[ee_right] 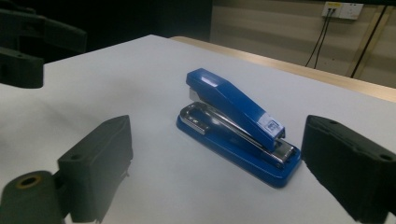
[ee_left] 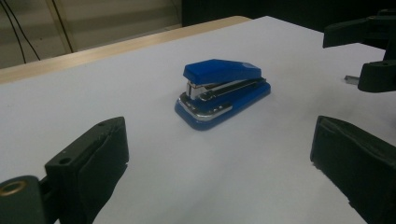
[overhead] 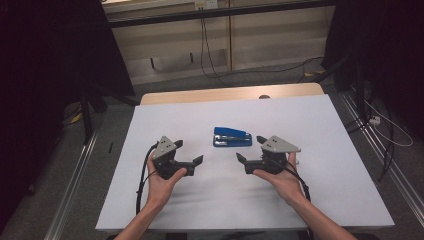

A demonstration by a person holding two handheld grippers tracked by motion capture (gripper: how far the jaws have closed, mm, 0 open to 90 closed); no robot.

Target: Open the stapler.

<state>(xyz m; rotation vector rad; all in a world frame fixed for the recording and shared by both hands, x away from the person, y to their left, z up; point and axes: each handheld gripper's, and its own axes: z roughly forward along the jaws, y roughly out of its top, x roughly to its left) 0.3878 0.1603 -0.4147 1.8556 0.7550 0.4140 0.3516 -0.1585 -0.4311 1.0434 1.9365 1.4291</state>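
Note:
A blue stapler (overhead: 232,137) with a metal magazine lies flat near the middle of the white table top (overhead: 320,190). My left gripper (overhead: 189,151) rests just left of and nearer than the stapler, jaws open and pointing right toward it. My right gripper (overhead: 251,148) sits just right of the stapler, jaws open and pointing left. In the left gripper view the stapler (ee_left: 224,88) lies ahead of the open left gripper (ee_left: 219,172), apart from it. In the right gripper view the stapler (ee_right: 238,126) lies close ahead of the open right gripper (ee_right: 219,172), with nothing held.
A strip of bare wood (overhead: 230,93) shows at the table's far edge. Beyond it are a wall panel and hanging cables (overhead: 205,45). Dark stands and floor cables (overhead: 385,130) flank the table on both sides.

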